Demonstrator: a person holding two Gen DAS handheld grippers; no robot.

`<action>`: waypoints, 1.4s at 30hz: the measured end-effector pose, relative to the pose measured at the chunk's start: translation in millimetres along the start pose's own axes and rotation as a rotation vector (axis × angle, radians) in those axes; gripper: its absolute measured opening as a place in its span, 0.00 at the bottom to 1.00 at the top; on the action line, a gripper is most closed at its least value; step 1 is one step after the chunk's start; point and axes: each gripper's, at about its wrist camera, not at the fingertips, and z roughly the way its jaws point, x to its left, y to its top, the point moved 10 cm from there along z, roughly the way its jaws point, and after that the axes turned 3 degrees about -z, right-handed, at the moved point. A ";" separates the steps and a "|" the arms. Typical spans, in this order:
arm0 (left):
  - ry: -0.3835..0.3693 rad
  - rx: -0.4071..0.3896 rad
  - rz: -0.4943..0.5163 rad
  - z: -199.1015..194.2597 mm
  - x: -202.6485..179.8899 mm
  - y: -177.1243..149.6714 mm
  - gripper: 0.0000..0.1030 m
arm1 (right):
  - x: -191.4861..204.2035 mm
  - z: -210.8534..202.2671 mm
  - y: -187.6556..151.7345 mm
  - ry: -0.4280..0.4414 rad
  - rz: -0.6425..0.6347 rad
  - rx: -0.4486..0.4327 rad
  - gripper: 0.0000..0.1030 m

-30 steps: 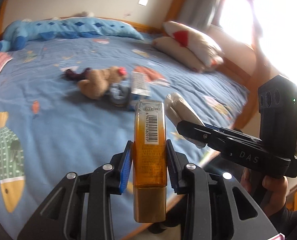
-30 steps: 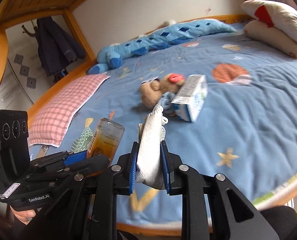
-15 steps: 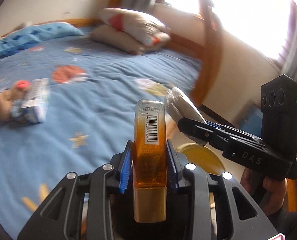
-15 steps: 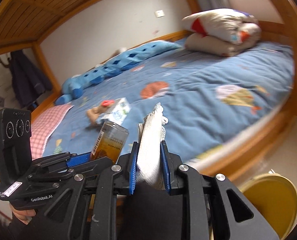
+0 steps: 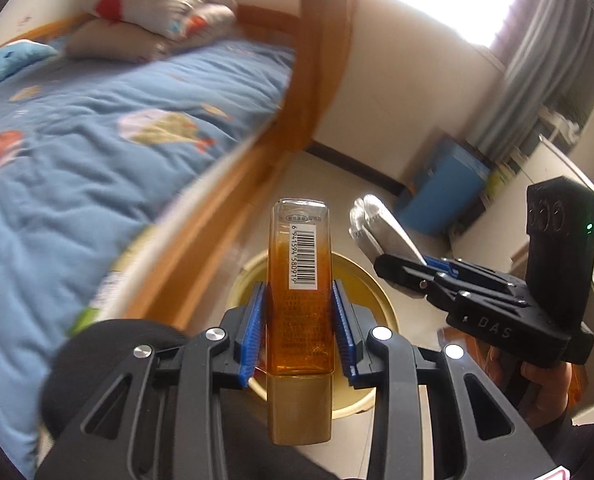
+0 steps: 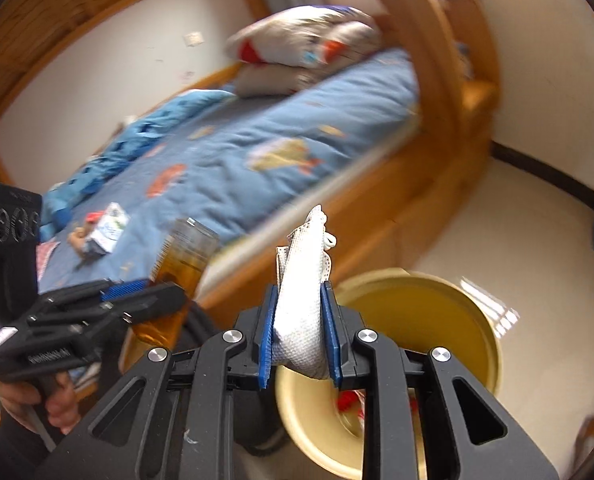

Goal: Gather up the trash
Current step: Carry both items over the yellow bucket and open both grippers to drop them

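My left gripper (image 5: 299, 332) is shut on an amber plastic bottle (image 5: 300, 280) with a barcode label; the bottle also shows in the right wrist view (image 6: 179, 276). My right gripper (image 6: 299, 328) is shut on a crumpled white face mask (image 6: 303, 280), also visible in the left wrist view (image 5: 381, 232). Both are held over a round yellow trash bin (image 6: 429, 320) on the floor beside the bed; its rim shows in the left wrist view (image 5: 373, 292) behind the bottle. Something red lies inside the bin.
The wooden bed frame (image 5: 225, 208) runs close on the left. On the blue quilt (image 6: 257, 152) lie a small carton (image 6: 111, 230) and a plush toy. A blue box (image 5: 445, 196) stands by the wall under the curtain.
Both grippers swung away from the bed and down toward the floor with their loads. The yellow bin is now large and directly beneath them.
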 end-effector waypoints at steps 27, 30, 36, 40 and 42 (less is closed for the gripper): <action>-0.004 0.236 0.080 102.6 -35.6 -34.6 0.31 | -92.1 15.2 -53.5 -0.111 0.190 0.106 0.54; 0.005 0.264 0.103 115.3 -41.1 -37.2 0.31 | -94.0 16.7 -57.1 -0.107 0.194 0.114 0.54; 0.014 0.306 0.124 134.5 -48.0 -41.6 0.31 | -97.7 22.4 -63.0 -0.100 0.208 0.130 0.54; 0.020 0.326 0.138 141.3 -47.1 -44.8 0.34 | -103.0 24.7 -65.3 -0.100 0.222 0.136 0.54; 0.049 0.306 0.122 140.6 -41.1 -40.8 0.62 | -106.4 24.7 -65.8 -0.114 0.226 0.138 0.54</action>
